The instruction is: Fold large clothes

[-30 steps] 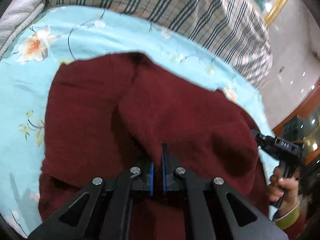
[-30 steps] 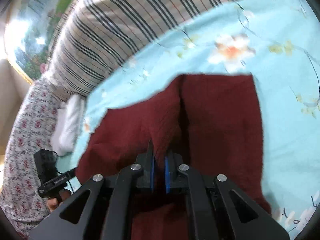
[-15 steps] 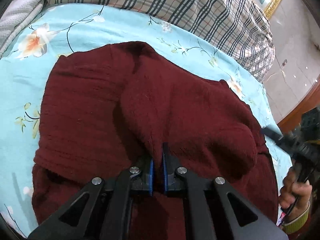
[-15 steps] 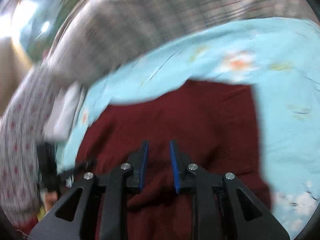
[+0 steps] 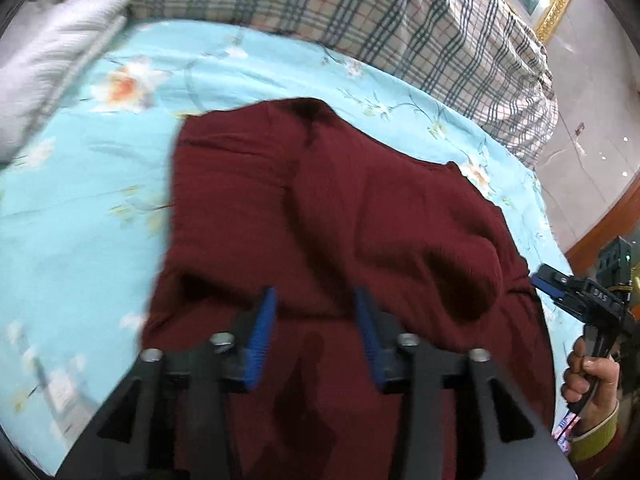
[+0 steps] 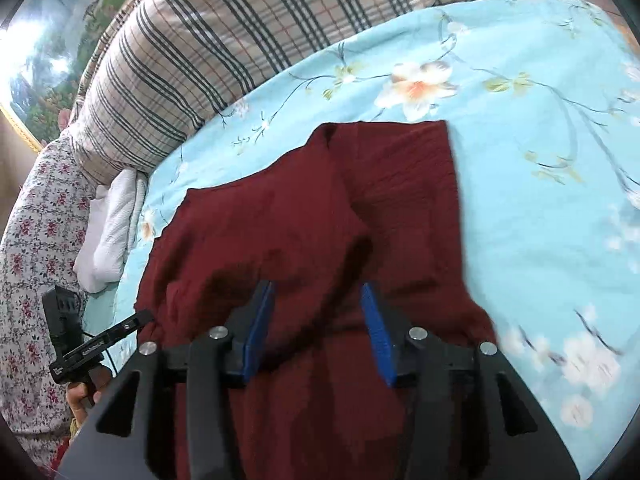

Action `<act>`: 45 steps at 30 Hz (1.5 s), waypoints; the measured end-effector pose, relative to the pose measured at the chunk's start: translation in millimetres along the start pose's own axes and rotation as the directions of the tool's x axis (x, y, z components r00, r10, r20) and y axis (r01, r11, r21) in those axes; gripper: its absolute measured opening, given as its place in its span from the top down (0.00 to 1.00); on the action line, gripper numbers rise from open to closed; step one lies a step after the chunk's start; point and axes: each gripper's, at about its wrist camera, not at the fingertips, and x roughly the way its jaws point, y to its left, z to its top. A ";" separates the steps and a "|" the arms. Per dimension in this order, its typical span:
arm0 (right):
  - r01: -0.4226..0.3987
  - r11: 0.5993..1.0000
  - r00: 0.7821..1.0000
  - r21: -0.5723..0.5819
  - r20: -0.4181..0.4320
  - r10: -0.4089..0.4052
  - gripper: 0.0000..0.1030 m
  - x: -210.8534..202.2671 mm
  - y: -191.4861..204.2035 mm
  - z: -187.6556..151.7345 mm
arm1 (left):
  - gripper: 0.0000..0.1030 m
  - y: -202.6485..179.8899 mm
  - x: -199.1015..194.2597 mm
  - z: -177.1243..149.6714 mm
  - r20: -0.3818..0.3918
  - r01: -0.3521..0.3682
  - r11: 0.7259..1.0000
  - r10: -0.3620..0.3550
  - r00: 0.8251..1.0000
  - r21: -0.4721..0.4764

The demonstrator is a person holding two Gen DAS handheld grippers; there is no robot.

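A dark red knit garment (image 5: 328,216) lies on the light blue floral bedsheet (image 5: 80,200), partly folded over itself with a raised fold across its middle. My left gripper (image 5: 316,300) is open just above the garment's near part, holding nothing. My right gripper (image 6: 318,300) is open over the same garment (image 6: 320,208), also empty. The right gripper also shows at the right edge of the left wrist view (image 5: 560,288), beside the garment's right edge. The left gripper shows at the left of the right wrist view (image 6: 120,328), at the garment's left edge.
A plaid quilt (image 5: 360,12) is bunched along the far side of the bed. A white folded cloth (image 5: 44,60) lies at the far left, also seen in the right wrist view (image 6: 108,236). A floral cover (image 6: 32,216) and floor (image 5: 592,160) flank the bed.
Both grippers were shut on folds of the red garment; the right opened first, then the left. The cloth has dropped onto the bed and both grippers have pulled back slightly.
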 end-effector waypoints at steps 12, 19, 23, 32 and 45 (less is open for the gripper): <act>0.070 0.988 0.997 0.136 0.005 -0.071 0.54 -68.7 -67.0 -59.7 | 0.29 80.9 -61.3 -72.0 -0.062 -0.011 0.985 0.001 0.998 -0.171; -0.202 0.969 0.960 0.142 -0.166 0.225 0.54 -60.7 -60.4 -99.6 | 0.23 73.0 -70.0 -112.2 -0.116 0.179 0.974 -0.196 0.974 -0.139; -0.287 0.950 0.927 0.122 -0.215 0.307 0.55 -75.2 -49.3 -141.3 | 0.25 68.9 -90.5 -148.7 -0.124 0.250 0.963 -0.261 0.957 -0.103; -0.357 0.923 0.905 0.145 -0.191 0.380 0.71 -84.8 -43.1 -187.1 | 0.89 73.4 -108.0 -188.6 -0.121 0.290 0.948 -0.306 0.944 -0.134; -0.423 0.904 0.900 0.058 -0.088 0.427 0.95 -108.8 -20.2 -158.1 | 0.98 45.3 -147.5 -147.4 0.069 0.315 0.944 -0.309 0.948 -0.100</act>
